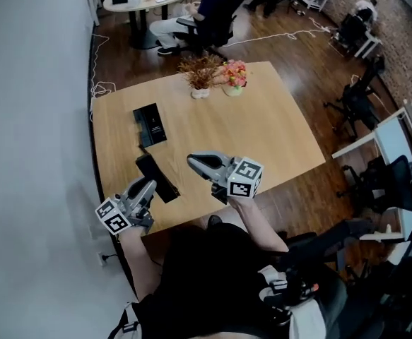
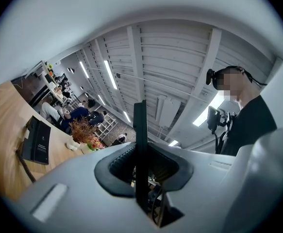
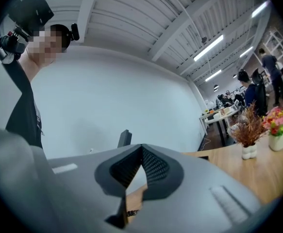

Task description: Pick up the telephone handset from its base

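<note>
Handset (image 1: 165, 184) clamped in left hand-held gripper (image 1: 148, 188); right hand-held gripper (image 1: 193, 162) level, shut.

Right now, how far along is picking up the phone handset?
Done: the handset is off its base, which lies apart from it on the wooden table. In hand: the left gripper is clamped on the handset. The right gripper is shut and empty. Left: probably nothing more than holding on.

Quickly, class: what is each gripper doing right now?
Left gripper: closed on the telephone handset.
Right gripper: closed, holding nothing.
</note>
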Tool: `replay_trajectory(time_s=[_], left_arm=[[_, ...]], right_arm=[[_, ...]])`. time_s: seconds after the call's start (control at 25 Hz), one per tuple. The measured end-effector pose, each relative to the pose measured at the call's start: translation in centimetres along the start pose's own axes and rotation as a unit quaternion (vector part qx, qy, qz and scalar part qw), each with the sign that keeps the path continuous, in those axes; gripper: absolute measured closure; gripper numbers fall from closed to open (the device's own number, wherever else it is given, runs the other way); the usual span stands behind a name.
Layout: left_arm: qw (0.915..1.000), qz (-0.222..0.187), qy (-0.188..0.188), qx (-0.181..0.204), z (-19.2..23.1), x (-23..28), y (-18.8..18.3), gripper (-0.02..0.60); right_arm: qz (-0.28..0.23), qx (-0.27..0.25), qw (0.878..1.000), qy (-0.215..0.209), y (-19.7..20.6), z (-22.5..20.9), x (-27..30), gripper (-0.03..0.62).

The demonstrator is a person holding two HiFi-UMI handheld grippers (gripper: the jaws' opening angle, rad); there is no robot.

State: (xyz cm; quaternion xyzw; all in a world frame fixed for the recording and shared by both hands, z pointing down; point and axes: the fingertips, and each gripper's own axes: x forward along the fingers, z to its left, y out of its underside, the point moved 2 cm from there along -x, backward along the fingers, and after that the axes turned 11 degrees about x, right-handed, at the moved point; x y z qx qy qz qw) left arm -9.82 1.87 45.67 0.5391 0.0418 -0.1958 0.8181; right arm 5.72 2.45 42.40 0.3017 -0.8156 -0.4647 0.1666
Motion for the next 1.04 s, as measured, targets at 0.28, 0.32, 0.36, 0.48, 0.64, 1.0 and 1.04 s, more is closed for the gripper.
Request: replay_trajectory(time_s=[0.28,0.32,0.36,0.48,0.64,1.0,1.04], left_arm=[[0.9995,0.015,0.026,0.007,-0.2,6.8,2.2,0.506],[0.9994,0.019,0.027,0.007,-0.2,7.2,2.6,0.506],[0.9993,0.025,0.028,0.007,-0.2,7.7,2.9,0.506],[0.9988,0.037,0.031,0.011,-0.6,9.1,3.5,0.506],[0.9987,0.045,0.020,0.011,-1.1,9.6,4.2,0.506],[0.9977,0.057,0.035,-0.002,-1.8,11.5,4.7,0.506],[0.9976,0.058,0.039,-0.005,-1.8,11.8,4.7,0.506]], right_arm=[[-0.024,-0.005,1.000,-0.014,-2.4,-3.2,-4.3,0.591],[-0.025,-0.002,1.000,-0.015,-2.3,-3.3,-4.7,0.591],[-0.027,-0.001,1.000,-0.016,-2.2,-3.5,-5.1,0.591],[-0.033,0.005,0.999,-0.016,-2.3,-4.4,-6.2,0.591],[-0.034,0.012,0.999,-0.026,-2.4,-4.8,-6.9,0.591],[-0.049,0.017,0.999,-0.011,-2.8,-4.7,-9.1,0.591],[-0.052,0.017,0.998,-0.006,-2.9,-4.7,-9.4,0.591]])
